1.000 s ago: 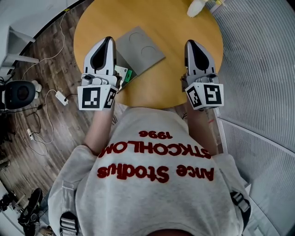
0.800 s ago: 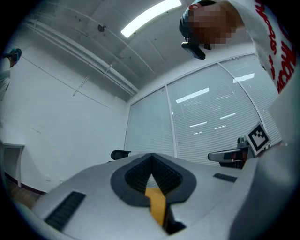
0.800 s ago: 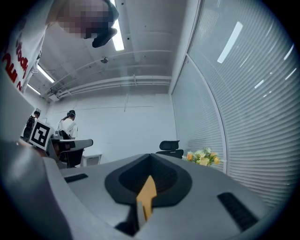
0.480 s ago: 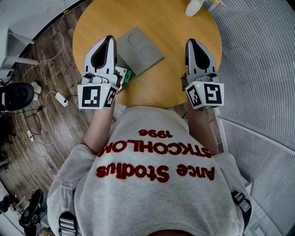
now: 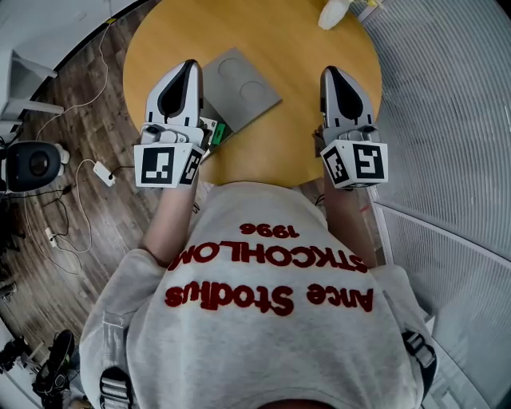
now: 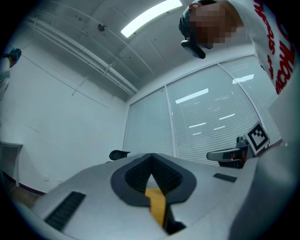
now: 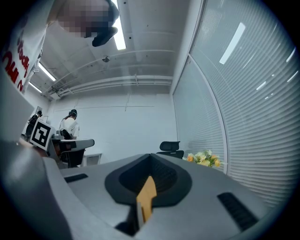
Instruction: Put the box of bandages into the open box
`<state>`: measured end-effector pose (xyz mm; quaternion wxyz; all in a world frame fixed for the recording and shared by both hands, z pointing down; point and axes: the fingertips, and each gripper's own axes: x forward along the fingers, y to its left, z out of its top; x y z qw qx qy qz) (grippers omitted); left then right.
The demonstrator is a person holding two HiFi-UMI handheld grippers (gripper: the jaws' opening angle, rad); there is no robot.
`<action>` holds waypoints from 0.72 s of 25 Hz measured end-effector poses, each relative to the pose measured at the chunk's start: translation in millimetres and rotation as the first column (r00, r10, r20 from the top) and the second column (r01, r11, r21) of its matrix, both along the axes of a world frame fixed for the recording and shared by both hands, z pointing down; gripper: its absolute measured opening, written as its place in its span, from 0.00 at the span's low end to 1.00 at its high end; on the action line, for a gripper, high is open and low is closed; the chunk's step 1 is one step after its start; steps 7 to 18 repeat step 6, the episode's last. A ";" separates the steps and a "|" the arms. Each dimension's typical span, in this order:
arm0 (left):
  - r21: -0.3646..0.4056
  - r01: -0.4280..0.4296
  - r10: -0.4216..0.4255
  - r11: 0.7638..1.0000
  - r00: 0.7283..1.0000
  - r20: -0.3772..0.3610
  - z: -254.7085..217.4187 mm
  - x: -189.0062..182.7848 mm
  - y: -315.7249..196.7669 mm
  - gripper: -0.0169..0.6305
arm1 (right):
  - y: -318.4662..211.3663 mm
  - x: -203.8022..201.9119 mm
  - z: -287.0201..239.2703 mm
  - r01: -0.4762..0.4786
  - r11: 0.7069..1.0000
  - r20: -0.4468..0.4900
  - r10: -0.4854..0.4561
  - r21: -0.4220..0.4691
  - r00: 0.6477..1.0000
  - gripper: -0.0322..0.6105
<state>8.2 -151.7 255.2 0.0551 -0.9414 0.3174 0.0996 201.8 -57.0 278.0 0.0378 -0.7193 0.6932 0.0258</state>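
Note:
In the head view a small green-and-white box of bandages (image 5: 215, 131) lies near the round wooden table's (image 5: 295, 128) front-left edge, mostly hidden under my left gripper (image 5: 189, 67). A flat grey square box (image 5: 241, 82) with two round dents lies just beyond it, touching or nearly touching it. My left gripper rests shut over the bandage box and holds nothing. My right gripper (image 5: 330, 73) lies shut and empty at the table's front right. Both gripper views point up at the ceiling: the left gripper (image 6: 151, 161) and the right gripper (image 7: 150, 161) show their jaws together.
A white object (image 5: 334, 13) stands at the table's far edge; flowers (image 7: 202, 159) show in the right gripper view. Cables and a white adapter (image 5: 104, 170) lie on the wooden floor at left, beside a black round device (image 5: 32, 164). Ribbed grey panels (image 5: 447, 104) run along the right.

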 end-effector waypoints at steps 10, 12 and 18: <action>-0.003 0.000 0.000 1.000 1.000 -0.001 -2.6 -1.1 -1.1 0.04 | -0.4 -0.8 -3.6 0.000 1.000 -0.004 0.000 0.000 1.000 0.06; -0.003 0.000 0.000 1.000 1.000 -0.001 -2.6 -1.1 -1.1 0.04 | -0.4 -0.8 -3.6 0.000 1.000 -0.004 0.000 0.000 1.000 0.06; -0.003 0.000 0.000 1.000 1.000 -0.001 -2.6 -1.1 -1.1 0.04 | -0.4 -0.8 -3.6 0.000 1.000 -0.004 0.000 0.000 1.000 0.06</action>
